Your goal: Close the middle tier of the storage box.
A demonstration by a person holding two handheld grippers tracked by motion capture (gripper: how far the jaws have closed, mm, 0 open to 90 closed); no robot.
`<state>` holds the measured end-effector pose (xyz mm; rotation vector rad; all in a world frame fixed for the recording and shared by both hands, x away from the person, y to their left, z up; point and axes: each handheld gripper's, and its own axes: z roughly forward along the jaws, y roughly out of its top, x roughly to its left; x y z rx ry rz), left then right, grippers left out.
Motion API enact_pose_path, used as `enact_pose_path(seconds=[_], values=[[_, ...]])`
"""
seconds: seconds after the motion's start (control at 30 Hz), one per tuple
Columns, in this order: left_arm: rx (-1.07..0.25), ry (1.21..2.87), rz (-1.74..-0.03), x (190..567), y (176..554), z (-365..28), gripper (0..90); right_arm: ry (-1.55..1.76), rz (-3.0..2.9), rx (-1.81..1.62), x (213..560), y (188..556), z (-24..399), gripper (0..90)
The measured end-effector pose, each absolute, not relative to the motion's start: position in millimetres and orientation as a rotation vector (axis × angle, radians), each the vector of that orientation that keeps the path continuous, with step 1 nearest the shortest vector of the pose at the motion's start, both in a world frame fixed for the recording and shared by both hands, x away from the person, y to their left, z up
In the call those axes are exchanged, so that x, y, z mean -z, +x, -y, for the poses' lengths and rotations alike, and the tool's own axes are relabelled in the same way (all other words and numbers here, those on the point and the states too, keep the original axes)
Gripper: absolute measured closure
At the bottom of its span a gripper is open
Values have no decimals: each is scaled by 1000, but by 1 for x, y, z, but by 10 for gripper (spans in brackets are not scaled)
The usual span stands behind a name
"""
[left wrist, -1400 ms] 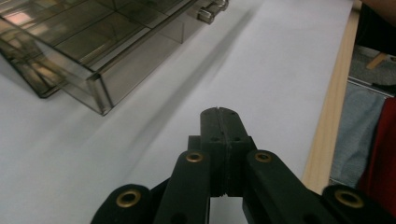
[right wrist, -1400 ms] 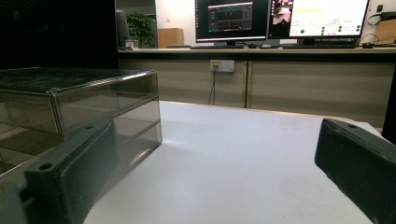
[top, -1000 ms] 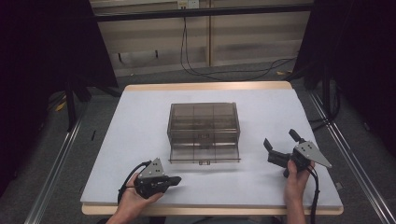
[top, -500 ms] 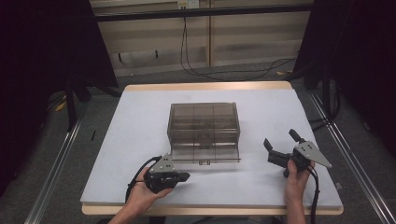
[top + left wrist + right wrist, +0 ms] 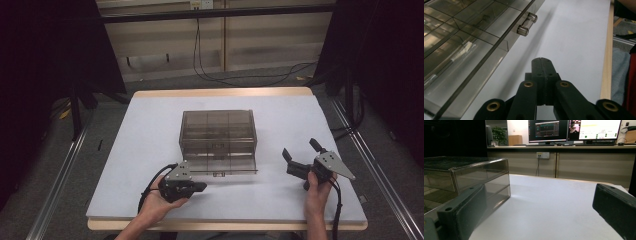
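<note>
Smoked-plastic drawer box [image 5: 218, 136], frame centre on the bench [image 5: 150, 125] — lower drawer [image 5: 220, 164] pulled out, handle [image 5: 527, 24] untouched; left gripper [image 5: 200, 187] fingers closed empty beside it, right gripper [image 5: 300, 154] fingers wide.

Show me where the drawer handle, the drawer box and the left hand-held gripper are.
drawer handle [image 5: 527, 24]: left gripper view, on its metal bar.
drawer box [image 5: 217, 126]: high view, on its smoky top.
left hand-held gripper [image 5: 543, 65]: left gripper view, at the closed jaw tips.
</note>
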<state>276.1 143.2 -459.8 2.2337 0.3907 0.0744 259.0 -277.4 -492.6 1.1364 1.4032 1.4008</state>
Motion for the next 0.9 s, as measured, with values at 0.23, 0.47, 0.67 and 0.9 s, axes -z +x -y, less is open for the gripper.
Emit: enact_pose_path(seconds=[0.23,0.47,0.67,0.9], values=[[-76,2233,-371,453,285,-131,900,1139,-1399,-1407,493,259,277,0],[-51,2240,-387,455,286,-126,900,1139,-1401,-1408,493,259,277,0],[-49,2216,-428,458,292,-128,900,1139,-1401,-1407,493,259,277,0],[-62,2217,-430,460,295,-126,900,1139,-1401,-1408,493,259,277,0]])
